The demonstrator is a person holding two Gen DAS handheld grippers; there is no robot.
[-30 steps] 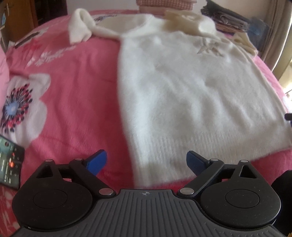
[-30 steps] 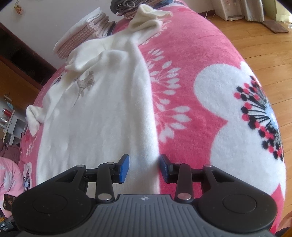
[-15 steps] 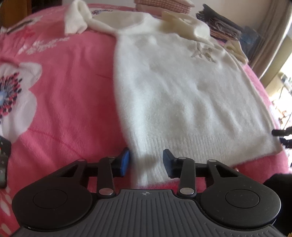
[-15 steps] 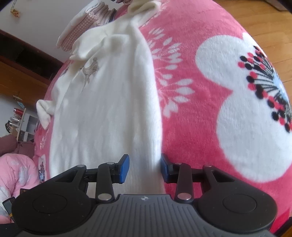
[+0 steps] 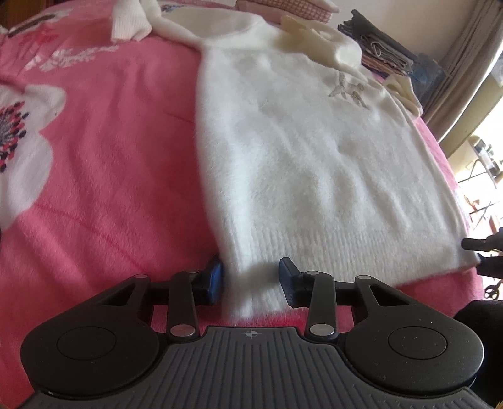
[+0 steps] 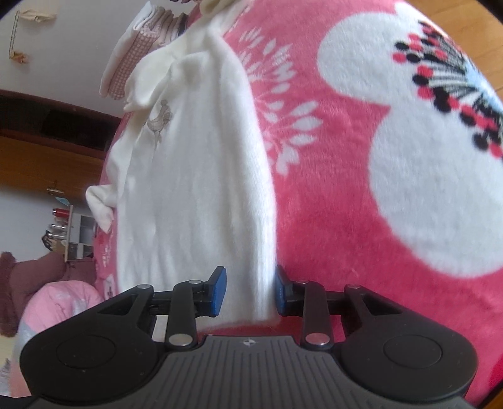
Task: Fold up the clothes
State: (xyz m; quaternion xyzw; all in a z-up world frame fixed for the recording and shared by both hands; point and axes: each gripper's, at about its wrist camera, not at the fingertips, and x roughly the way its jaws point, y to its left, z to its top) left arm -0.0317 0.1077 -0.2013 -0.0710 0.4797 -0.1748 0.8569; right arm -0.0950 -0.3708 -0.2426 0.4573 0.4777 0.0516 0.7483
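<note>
A fluffy white sweater lies flat on a pink flowered blanket, its hem towards me. My left gripper straddles the hem's left corner. Its jaws are closing, and the fabric puckers up between the blue pads, which touch it on both sides. In the right wrist view the same sweater runs away from me along the blanket. My right gripper sits over the hem's right corner, jaws closing. The fabric there lies flat between the pads, with the right pad at its edge.
Folded pink-checked clothes and a dark folded stack sit beyond the sweater's collar. A curtain hangs at the far right. Wooden floor shows past the bed's edge. Pink bedding lies at the lower left.
The left jaws went from wide apart to narrow around the hem corner, and the fabric bunched between them. The right gripper sank closer to the hem, rolled a little, and its jaws narrowed.
</note>
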